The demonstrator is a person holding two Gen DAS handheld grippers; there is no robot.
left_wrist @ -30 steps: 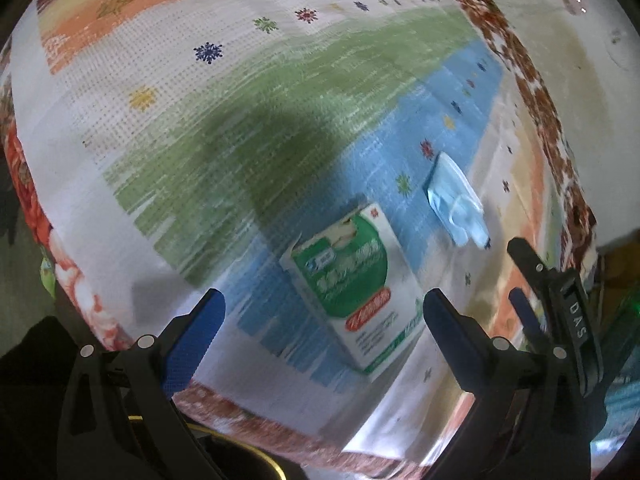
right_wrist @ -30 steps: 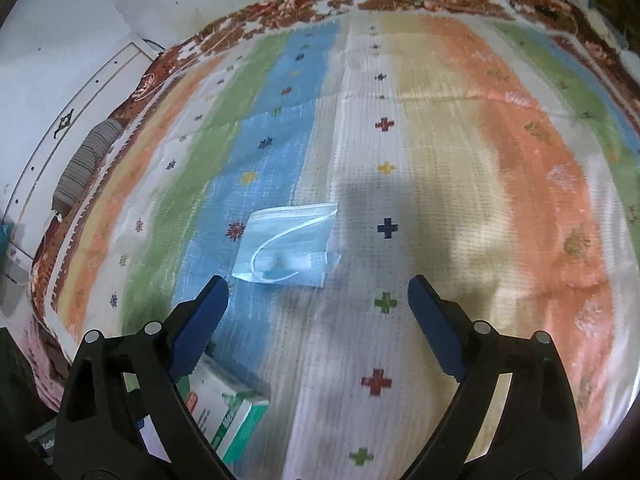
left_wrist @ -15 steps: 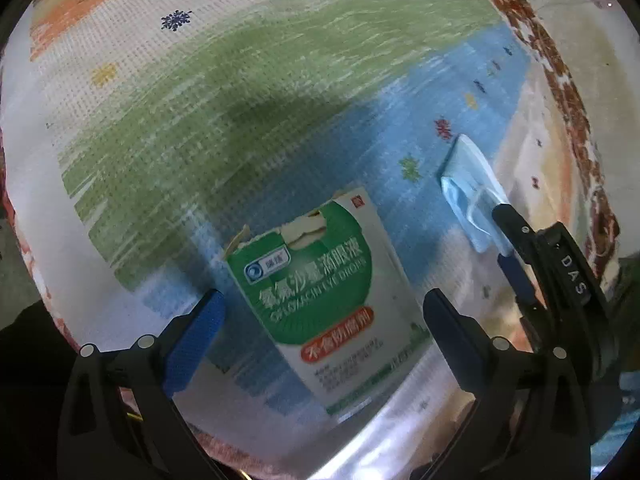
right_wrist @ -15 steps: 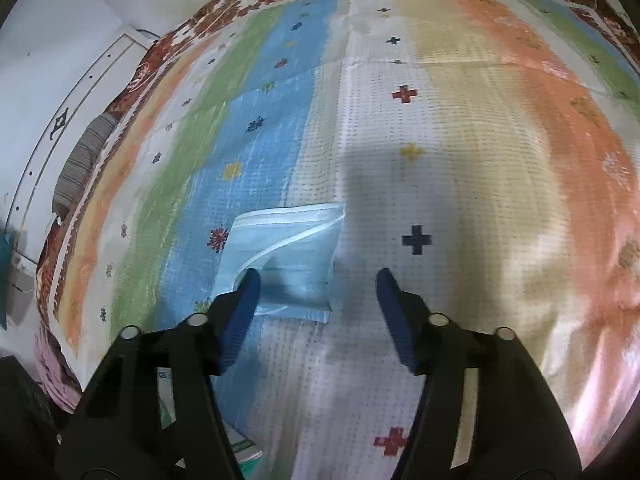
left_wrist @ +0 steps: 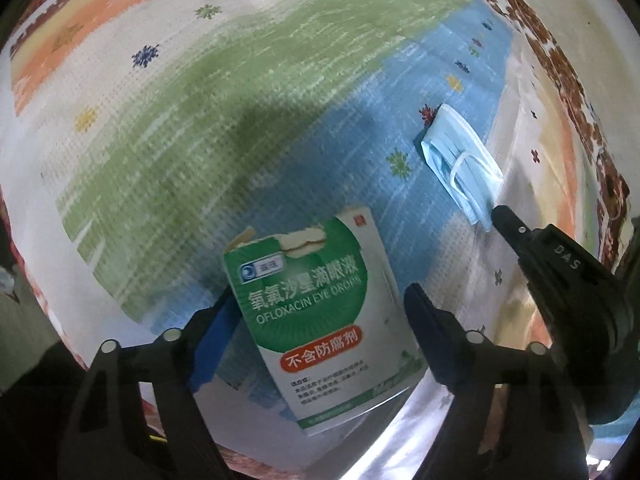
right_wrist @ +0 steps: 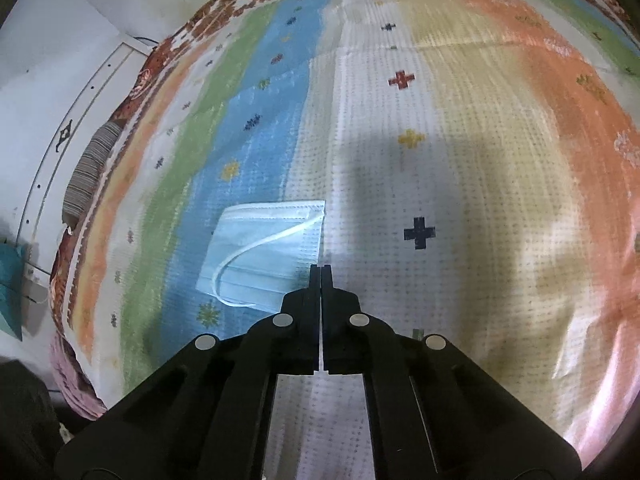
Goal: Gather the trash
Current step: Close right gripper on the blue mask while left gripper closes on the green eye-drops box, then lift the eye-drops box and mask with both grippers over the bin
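Left wrist view: the left gripper [left_wrist: 316,320] is closing, its jaws either side of a green-and-white cardboard eye-drop box [left_wrist: 320,320] lying on the striped woven tablecloth [left_wrist: 240,100]; whether the pads press it is unclear. Right wrist view: the right gripper [right_wrist: 321,270] is fully together at the corner of a folded pale-blue face mask [right_wrist: 264,252] lying flat; a pinch on it cannot be confirmed.

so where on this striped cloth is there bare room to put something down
The orange stripe and the cream band around the black cross lie bare, right of the face mask. The green stripe beyond the eye drops box is bare too. It is crowded on the blue stripe, where box, mask and both grippers meet.
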